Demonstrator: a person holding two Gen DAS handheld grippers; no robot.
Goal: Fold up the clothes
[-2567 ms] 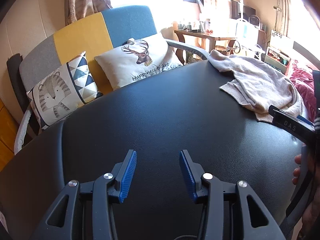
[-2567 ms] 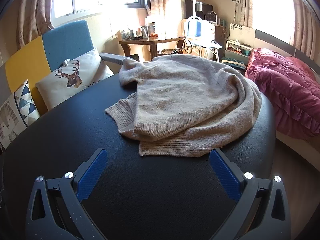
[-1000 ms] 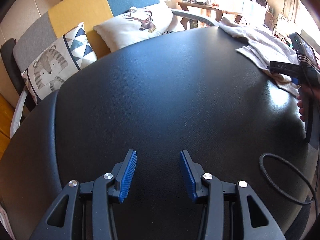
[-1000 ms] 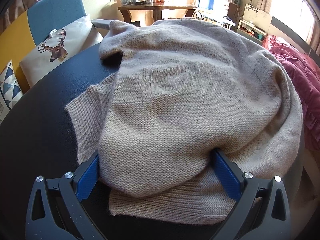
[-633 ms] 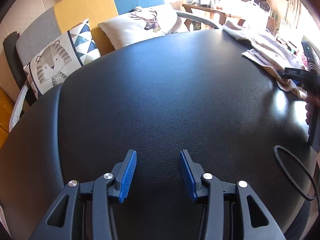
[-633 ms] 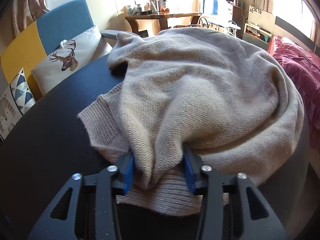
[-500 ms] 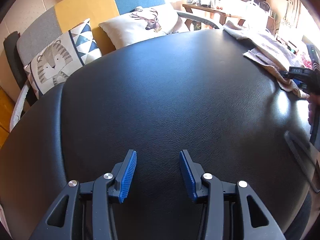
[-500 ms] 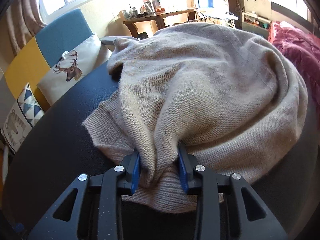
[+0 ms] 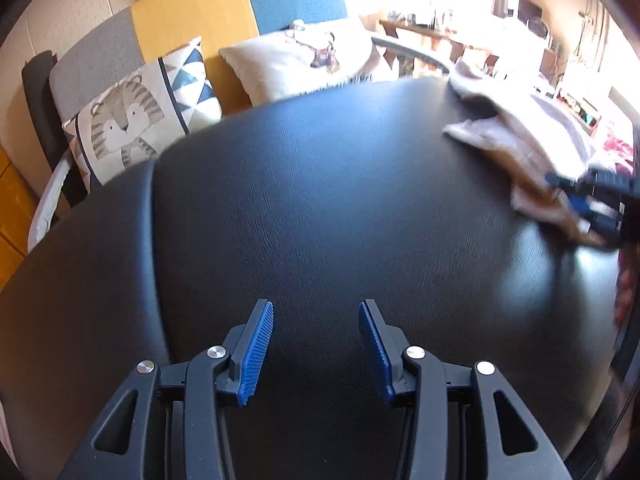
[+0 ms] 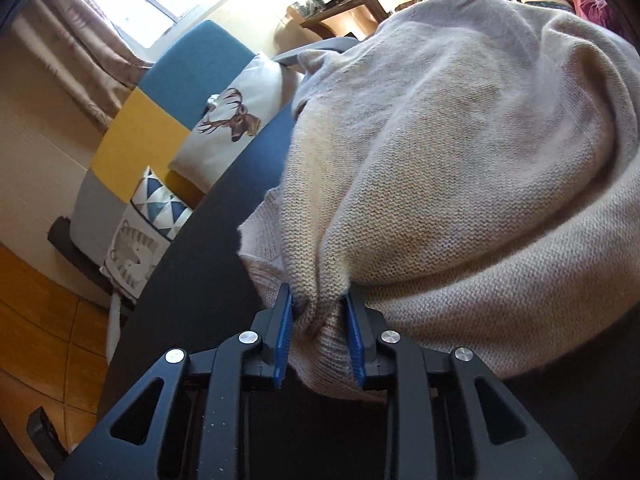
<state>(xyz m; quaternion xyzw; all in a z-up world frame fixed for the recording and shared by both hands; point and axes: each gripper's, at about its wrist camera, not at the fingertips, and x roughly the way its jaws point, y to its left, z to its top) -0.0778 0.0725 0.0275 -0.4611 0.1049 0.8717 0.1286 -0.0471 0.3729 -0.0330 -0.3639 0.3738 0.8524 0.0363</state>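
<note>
My right gripper [image 10: 320, 334] has its blue pads [image 10: 283, 340] pinched onto a bunched fold near the ribbed hem of the beige sweater [image 10: 460, 168], and the view is tipped hard to one side. The sweater lies heaped at the far right end of the black table [image 9: 320, 184], blurred in the left view. My left gripper [image 9: 316, 344] hangs over bare tabletop, jaws parted with nothing between them. Behind the table I see a tiger cushion [image 9: 128, 120] and a deer cushion [image 10: 232, 120].

Left tongs [image 9: 316, 344] agape, right tongs [image 10: 320, 336] clamped
</note>
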